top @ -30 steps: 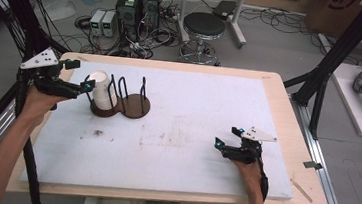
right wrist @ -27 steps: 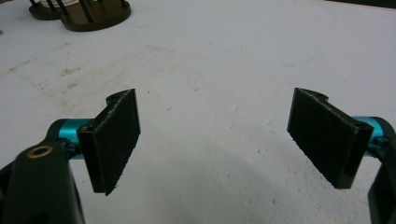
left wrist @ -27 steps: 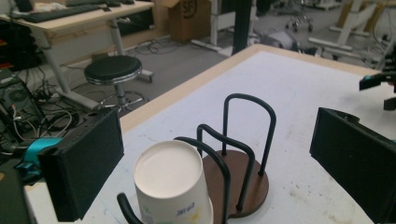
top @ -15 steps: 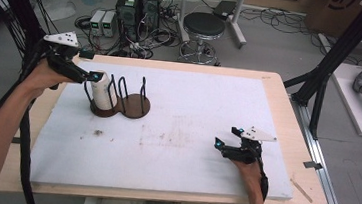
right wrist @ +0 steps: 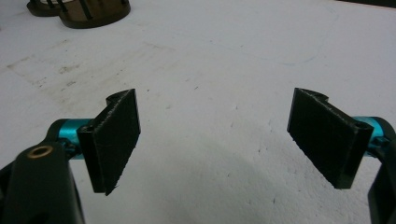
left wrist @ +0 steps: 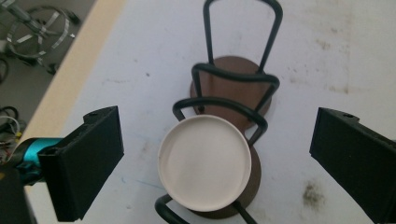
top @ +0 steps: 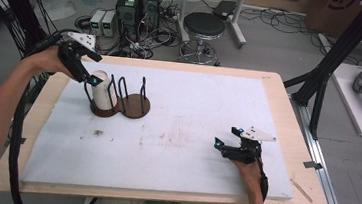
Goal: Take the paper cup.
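A white cup [top: 102,90] stands upright on one of the two round brown bases of a black wire rack [top: 127,103], at the mat's left. My left gripper [top: 89,79] hovers just above and behind the cup, tilted down at it. In the left gripper view the cup's round top [left wrist: 204,161] lies below, between the wide-open jaws of the left gripper [left wrist: 217,140], and neither jaw touches it. My right gripper [top: 218,145] rests low over the mat near the front right. Its jaws stand open over bare mat in the right gripper view [right wrist: 215,116].
The white foam mat [top: 193,108] covers most of the wooden table [top: 276,86]. The rack's second base [left wrist: 231,86] holds nothing, with wire loops over it. A stool, computer cases and cables stand on the floor beyond the far edge.
My left gripper has lifted away from the cup's left side and swung toward the far side, now pointing down over the cup's top. The right gripper has stayed put.
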A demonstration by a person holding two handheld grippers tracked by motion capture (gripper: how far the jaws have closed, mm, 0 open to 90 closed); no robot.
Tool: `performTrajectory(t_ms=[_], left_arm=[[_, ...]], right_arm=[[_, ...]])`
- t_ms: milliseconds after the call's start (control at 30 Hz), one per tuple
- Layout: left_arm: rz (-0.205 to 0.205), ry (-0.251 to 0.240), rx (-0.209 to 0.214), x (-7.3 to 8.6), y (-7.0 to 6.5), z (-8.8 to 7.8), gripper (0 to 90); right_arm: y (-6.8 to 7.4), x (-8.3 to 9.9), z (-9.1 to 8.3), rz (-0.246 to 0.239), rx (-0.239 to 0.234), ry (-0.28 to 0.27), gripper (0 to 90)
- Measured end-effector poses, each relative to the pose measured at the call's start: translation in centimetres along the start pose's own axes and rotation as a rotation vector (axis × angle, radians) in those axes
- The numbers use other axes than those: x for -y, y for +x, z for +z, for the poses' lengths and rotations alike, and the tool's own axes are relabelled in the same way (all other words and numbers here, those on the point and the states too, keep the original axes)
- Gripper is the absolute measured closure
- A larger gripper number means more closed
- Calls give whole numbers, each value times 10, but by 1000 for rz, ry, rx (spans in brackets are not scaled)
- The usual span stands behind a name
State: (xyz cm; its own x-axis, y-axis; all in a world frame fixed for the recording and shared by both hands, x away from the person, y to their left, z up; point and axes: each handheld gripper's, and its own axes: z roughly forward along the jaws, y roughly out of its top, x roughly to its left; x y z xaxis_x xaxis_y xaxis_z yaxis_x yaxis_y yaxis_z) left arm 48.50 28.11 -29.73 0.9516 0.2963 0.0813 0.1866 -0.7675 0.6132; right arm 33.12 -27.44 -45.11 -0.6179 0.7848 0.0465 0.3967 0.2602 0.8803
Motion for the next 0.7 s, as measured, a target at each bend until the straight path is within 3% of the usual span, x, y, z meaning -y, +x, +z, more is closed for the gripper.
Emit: performTrajectory(t_ms=[133, 200, 367, 400, 433, 700], left_arm=[[41, 99, 23, -4, 6, 10, 27], [31, 100, 30, -4, 9, 15, 28], [45, 203, 47, 1, 11, 28, 47], [47, 206, 52, 1, 12, 30, 47], [49, 208, 57, 1, 12, 30, 155], [40, 233, 55, 3, 13, 32, 155]], right_arm=[[0, 0, 0, 2, -1, 1, 175], [0, 0, 0, 4, -2, 2, 175], [0, 0, 0, 1, -2, 1, 175], [0, 0, 0, 1, -2, 1, 175], [0, 0, 0, 2, -3, 1, 175], [-1, 0, 0, 4, -5, 1, 175]])
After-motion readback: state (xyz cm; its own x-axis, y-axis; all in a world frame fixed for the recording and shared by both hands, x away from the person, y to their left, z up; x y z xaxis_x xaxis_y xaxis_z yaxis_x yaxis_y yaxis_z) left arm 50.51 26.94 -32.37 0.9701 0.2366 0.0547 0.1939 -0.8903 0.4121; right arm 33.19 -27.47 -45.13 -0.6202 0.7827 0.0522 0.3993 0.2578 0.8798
